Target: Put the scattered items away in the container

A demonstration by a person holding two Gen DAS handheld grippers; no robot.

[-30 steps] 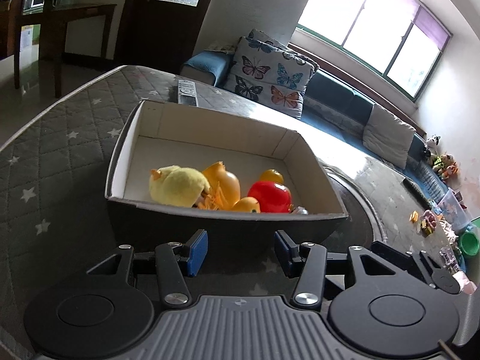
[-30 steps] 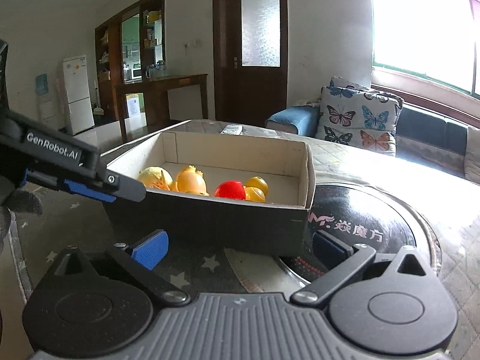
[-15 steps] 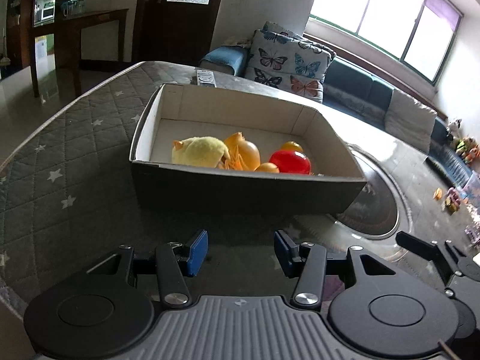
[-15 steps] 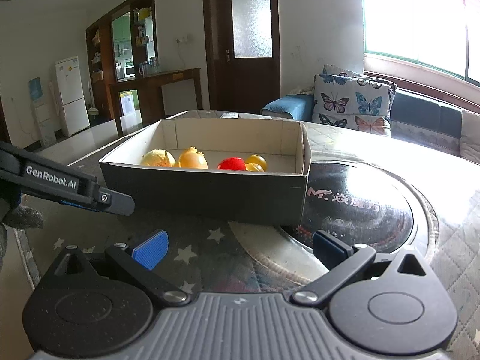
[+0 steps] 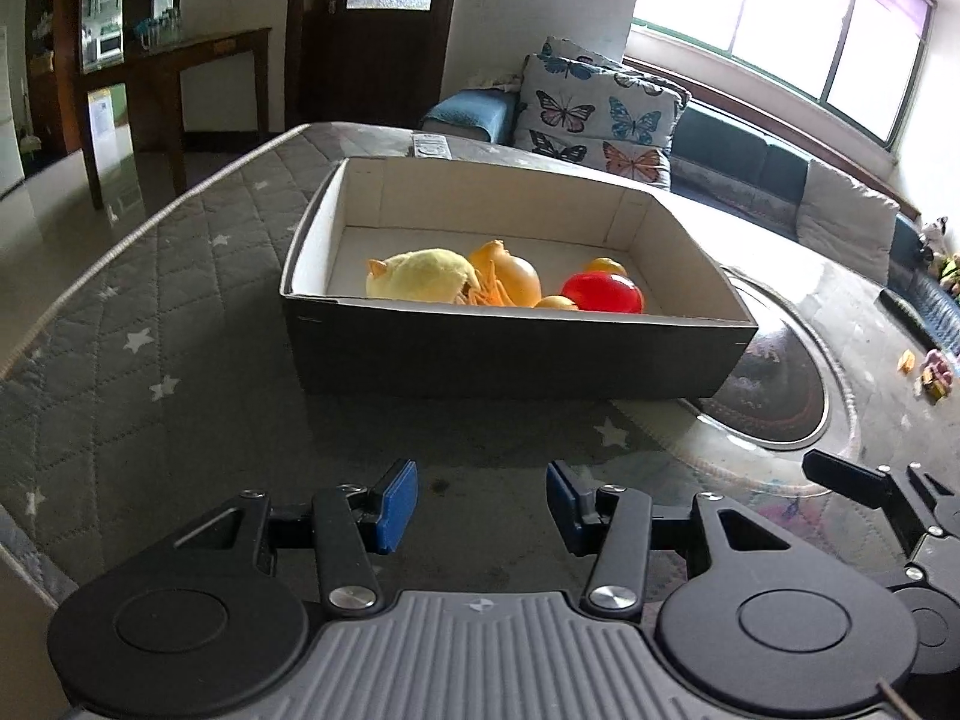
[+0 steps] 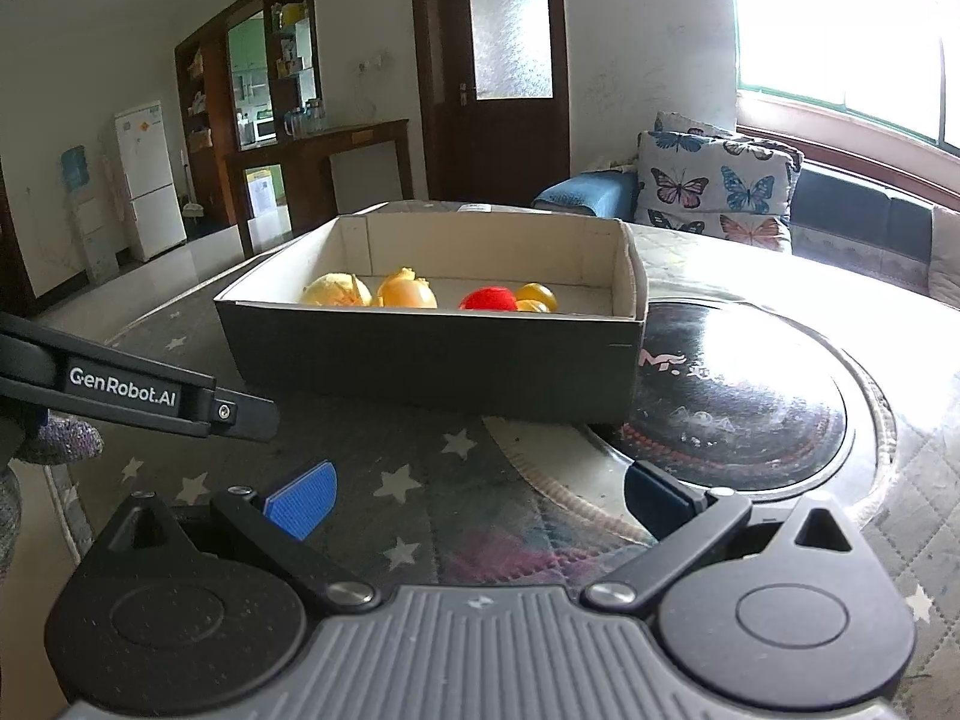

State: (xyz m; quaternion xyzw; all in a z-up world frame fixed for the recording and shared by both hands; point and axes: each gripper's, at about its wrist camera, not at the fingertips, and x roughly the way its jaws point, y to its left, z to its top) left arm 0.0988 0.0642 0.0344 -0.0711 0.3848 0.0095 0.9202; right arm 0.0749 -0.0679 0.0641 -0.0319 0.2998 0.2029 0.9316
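Observation:
A dark cardboard box (image 5: 510, 354) with a white inside stands on the quilted table; it also shows in the right wrist view (image 6: 432, 360). In it lie a yellow plush chick (image 5: 420, 282), an orange onion-shaped toy (image 5: 510, 279), a red ball (image 5: 603, 294) and small yellow balls (image 5: 603, 266). My left gripper (image 5: 480, 507) is open and empty, on the near side of the box and well back from it. My right gripper (image 6: 480, 498) is open and empty, also back from the box. The left gripper's arm (image 6: 138, 387) shows at the left of the right wrist view.
A round black induction hob (image 6: 738, 408) is set in the table right of the box. A remote (image 5: 432, 146) lies behind the box. Small toys (image 5: 933, 369) lie at the far right. A sofa with butterfly cushions (image 5: 594, 114) stands behind the table.
Both grippers have drawn back from the box, which now looks smaller and farther. Both stay open and empty. The items in the box have not moved.

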